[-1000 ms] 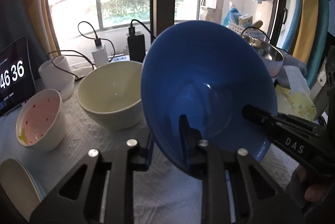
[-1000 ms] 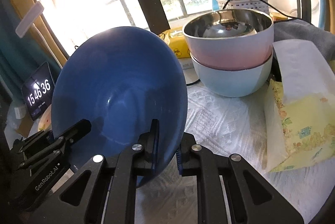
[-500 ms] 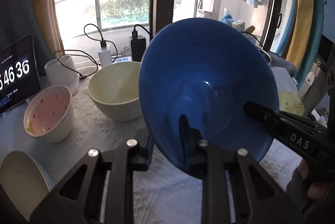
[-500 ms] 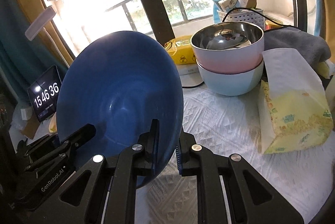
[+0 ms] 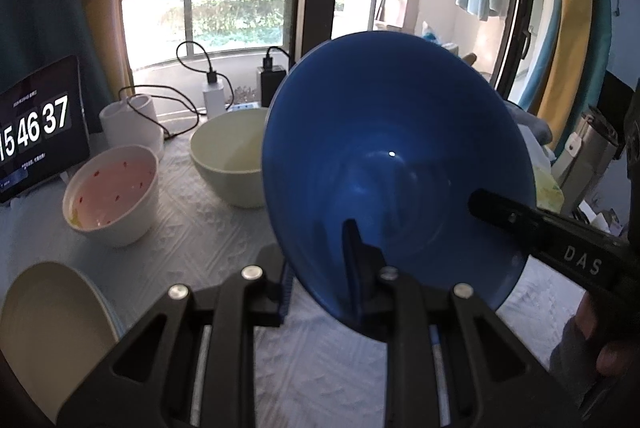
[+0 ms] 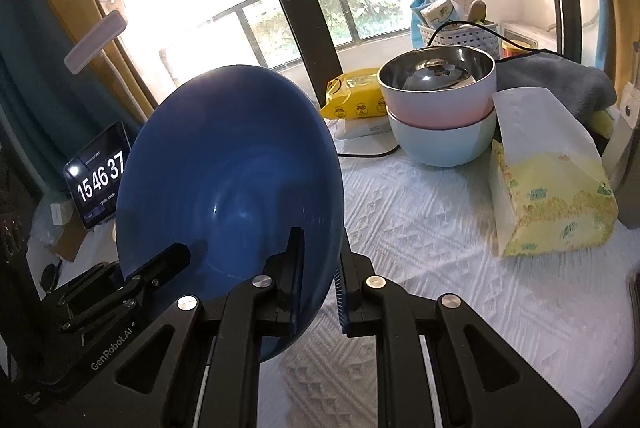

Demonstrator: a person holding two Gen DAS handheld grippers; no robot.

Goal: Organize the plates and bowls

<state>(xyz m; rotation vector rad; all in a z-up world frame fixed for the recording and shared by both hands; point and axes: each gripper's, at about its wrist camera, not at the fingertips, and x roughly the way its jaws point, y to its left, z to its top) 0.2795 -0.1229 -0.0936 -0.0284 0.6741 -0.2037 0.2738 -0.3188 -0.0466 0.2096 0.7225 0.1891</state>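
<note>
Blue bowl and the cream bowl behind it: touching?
Cannot tell. In the left wrist view the blue bowl overlaps the cream bowl, hiding any gap; the right wrist view misses the latter.

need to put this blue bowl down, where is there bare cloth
Bare cloth lies in front of the stacked bowls, left of the tissue pack. A smaller patch sits below the cream bowl. It is crowded around the white bowl and clock.

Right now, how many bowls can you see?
5: blue bowl held up by both grippers, cream bowl and white bowl on the table, pink bowl stacked in pale-blue bowl. Others may hide.
</note>
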